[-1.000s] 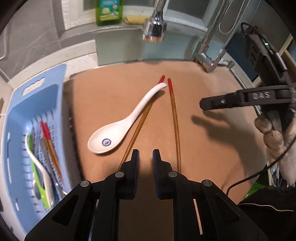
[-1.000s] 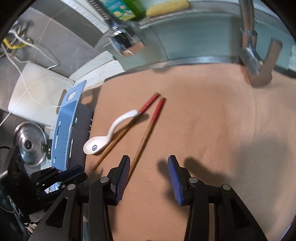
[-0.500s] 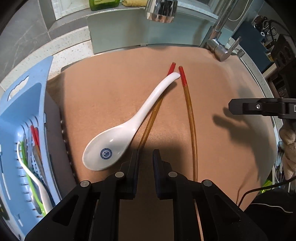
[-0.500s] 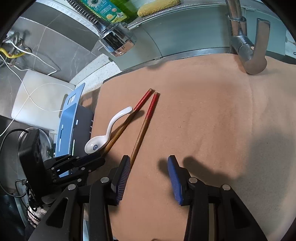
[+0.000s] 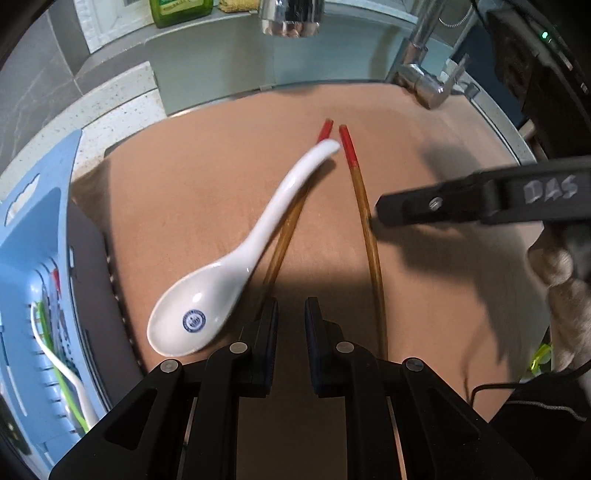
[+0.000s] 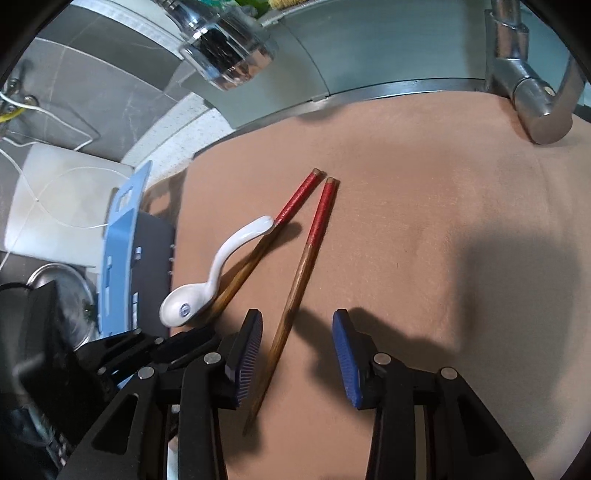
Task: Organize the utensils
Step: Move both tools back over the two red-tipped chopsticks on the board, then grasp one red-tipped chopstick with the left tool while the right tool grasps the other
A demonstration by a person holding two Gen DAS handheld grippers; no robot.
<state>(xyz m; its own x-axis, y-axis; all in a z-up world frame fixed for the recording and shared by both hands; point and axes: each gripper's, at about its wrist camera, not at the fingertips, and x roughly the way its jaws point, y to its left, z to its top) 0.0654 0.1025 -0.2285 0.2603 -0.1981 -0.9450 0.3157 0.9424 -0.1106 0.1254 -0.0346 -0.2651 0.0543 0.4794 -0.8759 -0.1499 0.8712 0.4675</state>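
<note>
A white ceramic spoon [image 5: 243, 258] lies on the brown mat [image 5: 192, 206], its handle resting over the left of two red-tipped chopsticks [image 5: 288, 229]. The other chopstick [image 6: 295, 295] lies bare to its right. My left gripper [image 5: 291, 314] hovers just below the spoon's bowl, its jaws a narrow gap apart with nothing in it. My right gripper [image 6: 297, 332] straddles the bare chopstick; its jaws are closing and the pads do not touch the stick. One right finger [image 5: 424, 210] reaches in beside that chopstick [image 5: 365, 229] in the left wrist view.
A light blue basket [image 5: 37, 258] at the mat's left edge holds several utensils. A sprayer head [image 5: 288, 18] hangs over the far edge, with a faucet [image 5: 424, 81] at the back right. A green bottle [image 5: 177, 11] stands on the ledge. A pot lid [image 6: 62, 295] lies left of the basket.
My left gripper has sunk closer to the spoon and chopsticks. My right gripper has shifted left and down over the bare chopstick, which now lies between its fingers, and its jaws have narrowed slightly.
</note>
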